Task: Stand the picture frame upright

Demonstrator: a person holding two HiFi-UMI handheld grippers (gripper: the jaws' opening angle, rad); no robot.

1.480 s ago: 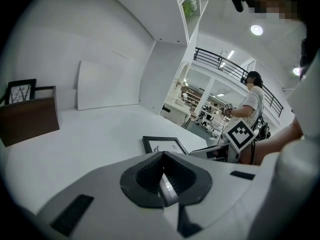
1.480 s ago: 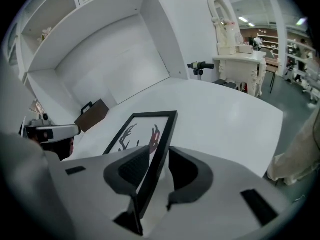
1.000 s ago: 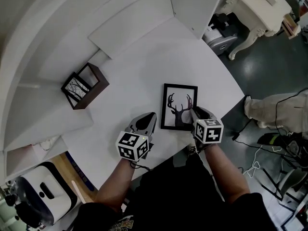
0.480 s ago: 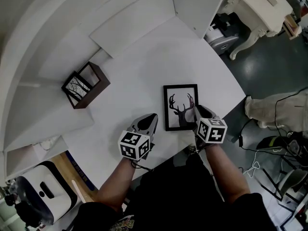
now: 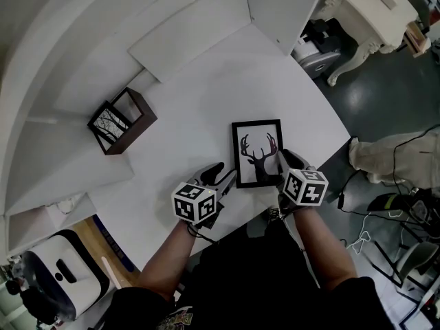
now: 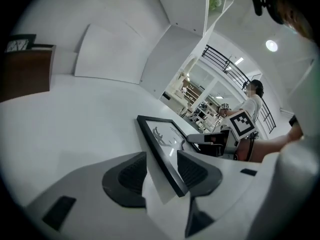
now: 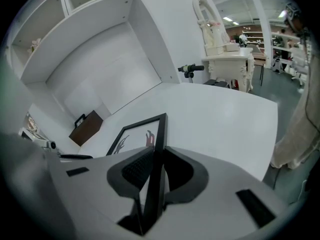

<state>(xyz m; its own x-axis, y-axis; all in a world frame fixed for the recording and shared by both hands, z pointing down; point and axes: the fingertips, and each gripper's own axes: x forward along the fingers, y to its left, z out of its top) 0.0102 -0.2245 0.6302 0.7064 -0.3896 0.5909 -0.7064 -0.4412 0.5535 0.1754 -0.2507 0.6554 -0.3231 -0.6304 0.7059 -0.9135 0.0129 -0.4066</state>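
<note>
The black picture frame (image 5: 256,143) with a deer print lies face up on the white table (image 5: 206,95), its near edge slightly raised. My right gripper (image 5: 280,158) is shut on its near right edge. In the right gripper view the frame's edge (image 7: 161,129) stands pinched between the pads of that gripper (image 7: 159,151), which closed within the last second. My left gripper (image 5: 225,176) is at the near left corner. Its jaws have just been opening, and in the left gripper view the frame's corner (image 6: 157,134) sits between the spread fingers of the gripper (image 6: 162,155), untouched.
A brown wooden box (image 5: 120,121) with a small tree picture stands at the table's left, by the white shelf wall (image 5: 192,26). The table's edge (image 5: 323,108) runs close to the right of the frame. An ornate white table (image 5: 364,12) stands on the floor beyond.
My left gripper has moved right to the frame's near left corner and its jaws have spread around it. The right gripper has stayed on the frame's right edge.
</note>
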